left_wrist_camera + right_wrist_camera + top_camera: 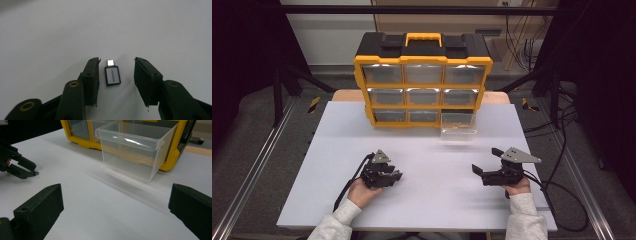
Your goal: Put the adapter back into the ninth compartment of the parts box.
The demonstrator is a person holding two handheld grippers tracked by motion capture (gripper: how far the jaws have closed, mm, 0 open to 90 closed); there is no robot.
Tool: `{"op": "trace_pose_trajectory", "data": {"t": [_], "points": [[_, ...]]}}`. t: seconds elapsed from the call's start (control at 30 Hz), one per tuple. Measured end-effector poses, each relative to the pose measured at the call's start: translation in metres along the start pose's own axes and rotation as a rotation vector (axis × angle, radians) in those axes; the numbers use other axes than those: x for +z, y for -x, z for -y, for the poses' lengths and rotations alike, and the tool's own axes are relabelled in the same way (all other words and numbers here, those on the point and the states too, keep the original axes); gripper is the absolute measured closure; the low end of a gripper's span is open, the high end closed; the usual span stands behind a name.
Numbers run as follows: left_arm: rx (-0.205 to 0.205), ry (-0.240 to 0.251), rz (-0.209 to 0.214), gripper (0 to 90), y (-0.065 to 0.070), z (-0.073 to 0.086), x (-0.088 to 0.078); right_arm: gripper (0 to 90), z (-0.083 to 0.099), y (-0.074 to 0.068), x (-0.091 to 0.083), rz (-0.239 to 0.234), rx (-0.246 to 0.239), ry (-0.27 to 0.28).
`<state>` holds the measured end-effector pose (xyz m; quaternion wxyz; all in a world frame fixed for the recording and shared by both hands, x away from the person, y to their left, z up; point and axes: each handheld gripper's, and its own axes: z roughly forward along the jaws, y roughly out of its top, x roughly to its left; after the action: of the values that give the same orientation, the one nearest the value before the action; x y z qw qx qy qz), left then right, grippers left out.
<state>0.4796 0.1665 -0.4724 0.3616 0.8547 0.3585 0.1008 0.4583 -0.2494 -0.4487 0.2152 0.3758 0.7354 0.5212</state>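
A small dark USB adapter (113, 75) with a silver plug and a pale label lies flat on the white tabletop (75, 30). My left gripper (116, 60) stands over it with a jaw on each side. The left jaw is close to the adapter and the right one is farther off; neither pad touches it. In the high view the left gripper (396, 175) sits at the near left of the table. My right gripper (485, 160) rests at the near right, jaws wide apart with nothing between them (116, 187).
A yellow and black organizer case (422, 80) with clear drawers stands upright at the table's far side. One clear drawer (458, 131) is pulled out and sits on the table in front of its lower right corner (132, 150). Cables trail off to the right.
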Motion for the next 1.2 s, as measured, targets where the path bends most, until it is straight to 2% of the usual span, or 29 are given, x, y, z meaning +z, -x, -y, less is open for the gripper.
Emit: {"op": "trace_pose_trajectory", "data": {"t": [0.47, 0.77, 1.2], "points": [[0.004, -0.015, -0.041, 67.3, 0.0016, -0.0013, 0.0016, 0.2, 0.0, 0.0001, -0.0001, 0.001, 0.0, -0.001], [0.001, -0.021, -0.052, 74.9, 0.0022, -0.002, 0.0017, 0.2, 0.0002, 0.0002, 0.0001, 0.003, -0.003, -0.001], [-0.005, -0.014, -0.043, 75.5, 0.0013, -0.0024, 0.0011, 0.2, 0.0003, 0.0001, 0.0003, 0.002, -0.001, -0.005]]}}
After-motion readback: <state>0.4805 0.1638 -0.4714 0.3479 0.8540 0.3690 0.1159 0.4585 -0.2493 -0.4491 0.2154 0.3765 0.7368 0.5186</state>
